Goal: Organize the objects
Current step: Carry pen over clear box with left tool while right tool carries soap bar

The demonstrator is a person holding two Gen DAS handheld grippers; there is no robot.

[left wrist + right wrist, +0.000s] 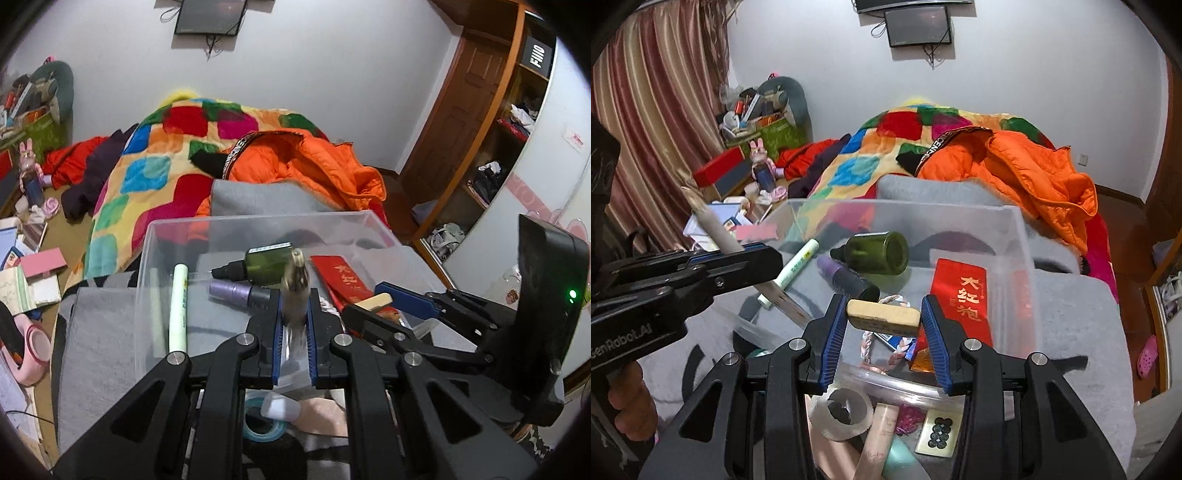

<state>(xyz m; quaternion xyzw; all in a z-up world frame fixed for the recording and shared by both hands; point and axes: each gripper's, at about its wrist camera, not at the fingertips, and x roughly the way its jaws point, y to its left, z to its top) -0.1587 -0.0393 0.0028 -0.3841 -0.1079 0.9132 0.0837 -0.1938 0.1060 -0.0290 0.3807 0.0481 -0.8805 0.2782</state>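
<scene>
**Both grippers loaded above the clear bin**

The left gripper [294,291] has its 2 blue-padded fingers pinched tight on a slim pale stick in a clear plastic wrapper [295,280], which pokes up past the fingertips and runs back between the pads. In the right wrist view the same stick [713,225] slants up and away from that gripper, with its lower end over the bin.

The right gripper [884,314] stands at a narrow gap, its pads closed on the 2 ends of a beige rectangular wooden block [883,317] held crosswise between the fingertips.

Just ahead of and below both grippers sits a clear plastic storage bin [1019,236] on a grey cloth. Inside it, beyond the right fingertips, lie a dark green glass dropper bottle [875,253] on its side, a purple bottle with a black cap [846,277], a pale green tube [792,271] to the left, and a red packet with gold characters [964,299] to the right. Under the held block lies a pink and white braided cord [882,343].

Nearer than the right fingers, outside the bin, are a roll of clear tape [846,413] and a card of black buttons [938,432]
</scene>
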